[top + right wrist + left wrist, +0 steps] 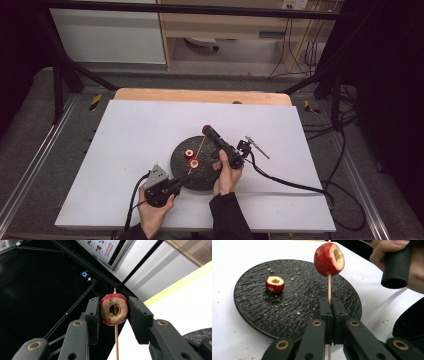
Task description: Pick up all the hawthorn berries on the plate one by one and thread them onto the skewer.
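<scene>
The left gripper [329, 315] clamps the bamboo skewer [329, 287] upright; above its jaws rides a cored red fruit [329, 259], which the right gripper [114, 311] pinches from both sides. Judged best: slide the fruit straight along the stick, squeezing gently. The left gripper view adds a second cored fruit [274, 284] on the black plate [249, 310] beyond; the right gripper view shows the skewer centred in the core.
</scene>
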The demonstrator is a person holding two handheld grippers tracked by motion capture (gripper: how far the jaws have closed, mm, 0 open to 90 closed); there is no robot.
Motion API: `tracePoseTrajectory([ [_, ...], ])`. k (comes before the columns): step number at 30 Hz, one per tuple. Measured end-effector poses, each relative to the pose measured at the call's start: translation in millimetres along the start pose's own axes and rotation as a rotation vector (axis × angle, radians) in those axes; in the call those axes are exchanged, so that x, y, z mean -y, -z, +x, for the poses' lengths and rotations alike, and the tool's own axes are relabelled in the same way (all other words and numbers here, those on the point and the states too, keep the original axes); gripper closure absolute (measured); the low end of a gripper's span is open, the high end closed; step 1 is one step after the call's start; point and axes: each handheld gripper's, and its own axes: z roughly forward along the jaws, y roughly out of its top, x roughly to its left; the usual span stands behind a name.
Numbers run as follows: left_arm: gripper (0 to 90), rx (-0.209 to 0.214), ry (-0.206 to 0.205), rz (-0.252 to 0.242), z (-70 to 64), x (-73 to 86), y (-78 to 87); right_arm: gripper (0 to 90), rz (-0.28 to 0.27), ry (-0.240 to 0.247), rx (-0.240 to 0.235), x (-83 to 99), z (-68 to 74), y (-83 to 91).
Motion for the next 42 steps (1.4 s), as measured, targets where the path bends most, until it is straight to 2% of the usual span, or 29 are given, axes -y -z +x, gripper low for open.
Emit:
tracePoseTrajectory([
  [6, 88.8, 0.002, 0.002, -0.007, 0.7, -2.8, 2.5, 63.3, 0.002, 0.008, 0.002, -1.2, 0.8, 0.7],
  [19, 89.1, 0.012, -0.004, 0.014, 3.6, -13.5, 1.3, 63.5, 0.020, 0.034, -0.004, 2.9, 0.1, 2.4],
  [24, 89.1, 0.014, -0.006, 0.033, 5.6, -19.2, -2.4, 63.5, 0.039, 0.042, -0.004, 6.1, -0.1, 3.8],
  [42, 89.0, 0.019, -0.014, 0.032, 8.6, -37.4, -14.8, 63.3, 0.092, 0.076, 0.008, 19.1, -1.9, 9.1],
])
